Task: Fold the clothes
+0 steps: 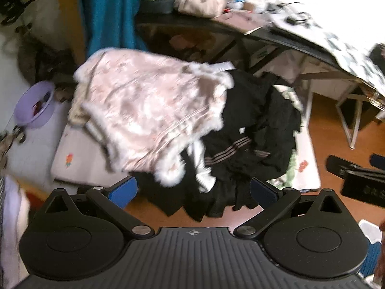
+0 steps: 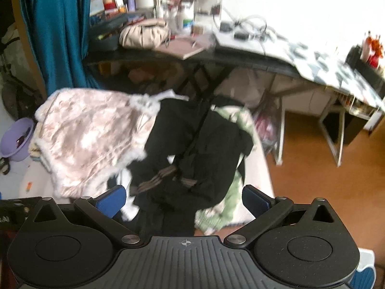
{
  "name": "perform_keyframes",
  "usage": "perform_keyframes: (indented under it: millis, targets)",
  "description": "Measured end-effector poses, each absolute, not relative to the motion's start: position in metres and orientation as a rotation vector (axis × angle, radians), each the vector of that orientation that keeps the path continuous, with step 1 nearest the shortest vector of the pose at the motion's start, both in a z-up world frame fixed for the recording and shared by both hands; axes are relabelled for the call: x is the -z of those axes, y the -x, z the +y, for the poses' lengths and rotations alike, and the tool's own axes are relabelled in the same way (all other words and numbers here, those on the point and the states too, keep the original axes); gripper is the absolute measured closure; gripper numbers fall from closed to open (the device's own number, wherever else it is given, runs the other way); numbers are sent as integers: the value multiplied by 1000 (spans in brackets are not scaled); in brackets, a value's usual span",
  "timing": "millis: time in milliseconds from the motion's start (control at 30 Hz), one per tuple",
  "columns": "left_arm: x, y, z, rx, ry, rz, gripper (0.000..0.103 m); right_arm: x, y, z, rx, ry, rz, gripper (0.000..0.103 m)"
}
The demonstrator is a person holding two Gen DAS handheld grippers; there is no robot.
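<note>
A heap of clothes lies on a low pale mattress (image 1: pixel 79 154). On top at the left is a pink patterned garment with white fur trim (image 1: pixel 149 110) (image 2: pixel 91 137). Beside it sprawls a black garment with grey stripes (image 1: pixel 250 142) (image 2: pixel 192 154), and a green patterned cloth (image 2: pixel 226 207) shows under its right side. My left gripper (image 1: pixel 193 191) hovers open above the near edge of the heap, holding nothing. My right gripper (image 2: pixel 184 201) is also open and empty, over the black garment's near part. The right gripper's black body (image 1: pixel 358 180) shows at the right of the left wrist view.
A cluttered black desk (image 2: pixel 216 55) stands behind the heap, with metal legs (image 2: pixel 334 142) reaching the orange-brown floor (image 2: pixel 312 183). A teal curtain (image 2: pixel 60 36) hangs at the back left. A purple basin (image 1: pixel 33 106) sits left of the mattress.
</note>
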State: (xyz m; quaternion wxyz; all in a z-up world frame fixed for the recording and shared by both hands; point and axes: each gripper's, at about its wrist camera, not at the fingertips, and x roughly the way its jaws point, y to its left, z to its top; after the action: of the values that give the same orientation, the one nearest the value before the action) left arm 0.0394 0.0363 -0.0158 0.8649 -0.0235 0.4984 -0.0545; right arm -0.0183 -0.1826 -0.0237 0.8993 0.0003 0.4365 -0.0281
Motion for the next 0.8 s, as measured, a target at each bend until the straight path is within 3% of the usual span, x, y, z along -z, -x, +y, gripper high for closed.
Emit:
perform_keyframes:
  millis: [533,800]
  targets:
    - [43,-37,78,22,-71,957,1,51,-4,-196,113,-126,918,1]
    - [57,-38,93,0,10,970,1,60,-11,-176,40,2,823,1]
